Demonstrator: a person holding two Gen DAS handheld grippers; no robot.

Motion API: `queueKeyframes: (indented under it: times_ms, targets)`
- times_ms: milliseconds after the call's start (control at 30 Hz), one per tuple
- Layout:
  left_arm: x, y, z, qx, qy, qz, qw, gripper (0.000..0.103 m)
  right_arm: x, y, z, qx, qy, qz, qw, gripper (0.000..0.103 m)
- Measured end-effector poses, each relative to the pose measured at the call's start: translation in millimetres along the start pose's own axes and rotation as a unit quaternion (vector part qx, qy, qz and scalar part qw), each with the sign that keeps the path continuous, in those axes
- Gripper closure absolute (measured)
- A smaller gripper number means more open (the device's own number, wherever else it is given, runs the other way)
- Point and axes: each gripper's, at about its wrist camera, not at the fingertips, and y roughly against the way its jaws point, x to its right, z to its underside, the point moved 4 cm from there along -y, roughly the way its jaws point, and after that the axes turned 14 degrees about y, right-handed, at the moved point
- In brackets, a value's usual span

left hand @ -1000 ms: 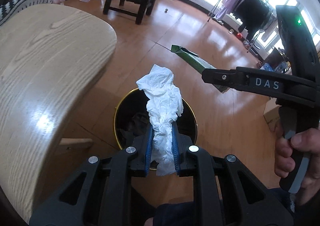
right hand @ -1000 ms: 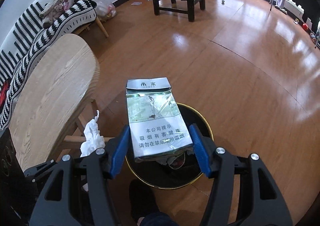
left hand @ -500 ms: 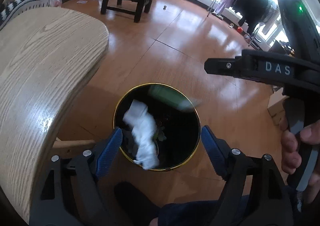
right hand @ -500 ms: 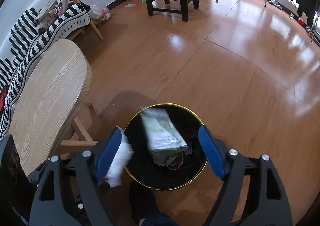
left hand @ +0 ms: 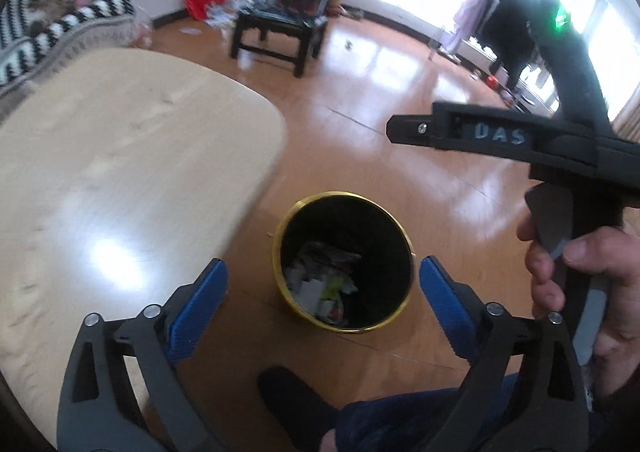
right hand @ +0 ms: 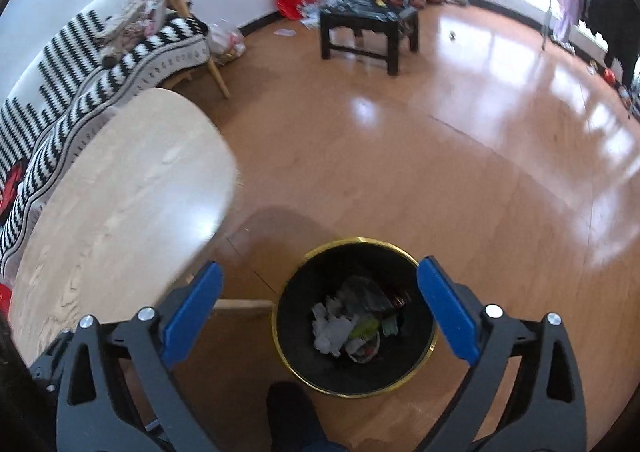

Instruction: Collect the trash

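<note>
Gone from both grippers since a second ago: white tissue no longer clamped in the left one, flat printed carton no longer clamped in the right one. Both now lying with the other trash [right hand: 352, 328] at the bottom of the bin [right hand: 416, 380], pale crumpled paper toward 9 o'clock of the heap and a grey, flattened piece toward 12 o'clock. Probably one drop-off done, with the next pickup to be found elsewhere; nothing loose showing on the table [left hand: 120, 155], only small far-off litter on the floor [right hand: 400, 155] near the dark stool [right hand: 368, 27] at 12 o'clock.

Largest first: wooden floor filling most of both views; pale table at 9 to 10 o'clock, its rounded corner near the bin but apart from it; black gold-rimmed bin upright at 6 o'clock, framed by the blue pads.

Left gripper [left hand: 323, 300]: jaws opening, spread about as wide as the bin's mouth, nothing between them, touching nothing. Right gripper [right hand: 318, 304]: jaws opening too, equally wide, empty, hanging above the bin. Right hand [left hand: 592, 292] wrapped round its handle at 3 o'clock in the left view.
</note>
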Motion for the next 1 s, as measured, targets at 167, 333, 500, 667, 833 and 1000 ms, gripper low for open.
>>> queueKeyframes:
  times_ms: [167, 333, 500, 667, 833, 1000]
  targets:
    - [-57.6, 67.2, -3.3, 0.054, 0.04, -0.056, 0.9962, 0.007, -71.4, 6.7, -25.7, 0.022, 0.053, -0.02, 0.998, 0.007]
    - [-144.5, 138.9, 6.9, 0.101, 0.106, -0.131, 0.9805, 0.007, -166.5, 11.4, -48.4, 0.04, 0.122, -0.059, 0.99, 0.007]
    - [-232.1, 213.3, 33.2, 0.143, 0.187, -0.195, 0.9522, 0.007, -281.9, 16.8, -48.1, 0.048, 0.208, -0.104, 0.971, 0.007]
    - [-312.6, 279.5, 72.0, 0.174, 0.263, -0.248, 0.9159, 0.007, -388.3, 26.6, -34.0, 0.053, 0.287, -0.145, 0.945, 0.007]
    - [-388.5, 332.4, 118.7, 0.184, 0.332, -0.299, 0.8755, 0.007, -466.9, 37.4, -15.0, 0.064, 0.333, -0.175, 0.924, 0.007]
    - [-436.8, 359.8, 150.2, 0.188, 0.376, -0.34, 0.8413, 0.007, -516.7, 38.8, 2.8, 0.058, 0.363, -0.194, 0.909, 0.007]
